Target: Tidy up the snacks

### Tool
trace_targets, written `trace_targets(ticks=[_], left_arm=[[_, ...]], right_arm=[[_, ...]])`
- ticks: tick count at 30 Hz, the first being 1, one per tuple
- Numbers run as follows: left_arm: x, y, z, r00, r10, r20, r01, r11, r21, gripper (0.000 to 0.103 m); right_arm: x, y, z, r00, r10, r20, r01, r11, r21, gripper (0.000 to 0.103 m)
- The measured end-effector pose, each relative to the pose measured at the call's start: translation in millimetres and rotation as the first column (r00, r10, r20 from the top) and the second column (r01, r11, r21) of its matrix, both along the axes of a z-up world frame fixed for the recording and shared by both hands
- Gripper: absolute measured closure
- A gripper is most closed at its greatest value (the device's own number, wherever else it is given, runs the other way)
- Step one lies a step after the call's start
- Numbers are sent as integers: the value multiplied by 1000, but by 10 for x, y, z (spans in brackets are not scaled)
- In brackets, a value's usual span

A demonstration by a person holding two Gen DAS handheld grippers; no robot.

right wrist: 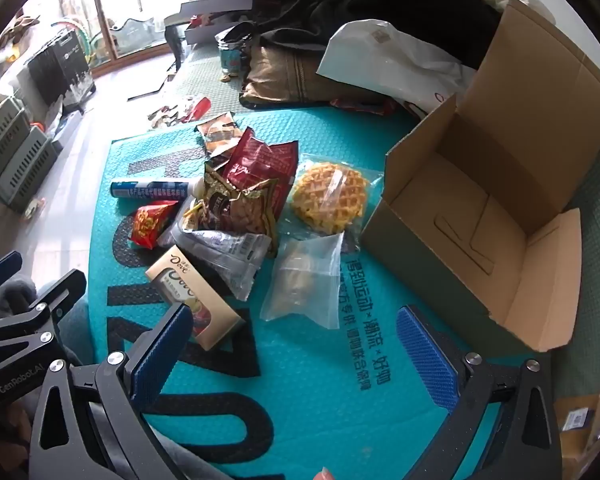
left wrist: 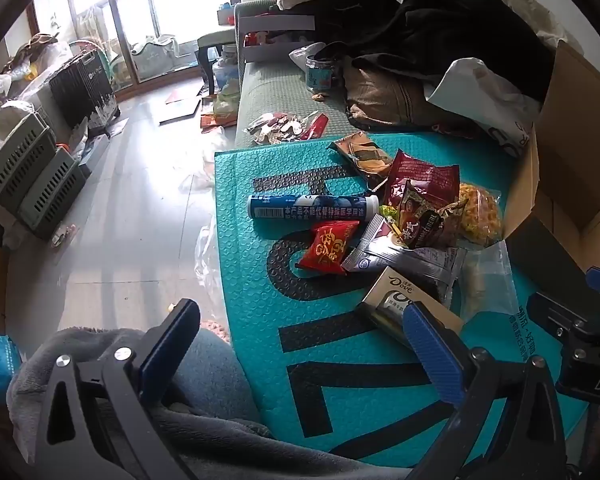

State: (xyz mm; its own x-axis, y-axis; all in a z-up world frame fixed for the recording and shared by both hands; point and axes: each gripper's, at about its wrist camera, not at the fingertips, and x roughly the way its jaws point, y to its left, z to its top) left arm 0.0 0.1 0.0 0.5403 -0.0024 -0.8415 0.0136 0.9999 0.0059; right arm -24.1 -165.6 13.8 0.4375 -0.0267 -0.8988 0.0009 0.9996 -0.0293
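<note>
1. Still at the start, by the look of it: snacks heaped on teal mat (right wrist: 320, 380), cardboard box (right wrist: 476, 216) standing open and bare inside, right of the pile. Nothing packed yet.
2. Left gripper (left wrist: 300, 344) spread wide, nothing between the pads. Hovering over near-left edge of mat, partly off it above grey fabric.
3. Right gripper (right wrist: 296, 344) also spread wide, empty, pointing down at bare mat near the pile.
4. Dove box (right wrist: 196, 296) closest: near end just beside left finger of right gripper, tucked partly behind it in right wrist view. Not between the pads.
5. Clear zip bag (right wrist: 304, 280) just beyond the gap, a bit far of centre. Waffle pack (right wrist: 330, 196) farther, close to box wall.
6. Blue tube (left wrist: 312, 206) and red packet (left wrist: 328, 250) on far-left side of pile, well ahead of left gripper.
7. Next, prob: pick one item, e.g. Dove box. Needs gripper shifted left and lowered to straddle it, then a carry right into box.
</note>
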Motion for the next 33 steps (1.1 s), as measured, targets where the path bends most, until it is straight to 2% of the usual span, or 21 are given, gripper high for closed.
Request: trace_targets(ticks=[12,33], left_arm=[[8,60,24,1000,1,-6,-1,1000,-26,0],[12,45,4,1000,5,2,-5,1000,-25,0]], right_arm=[[2,0,-6,1000,-1,6,1,1000,5,0],[7,14,-14,1000,-2,7,2,1000,9,0]])
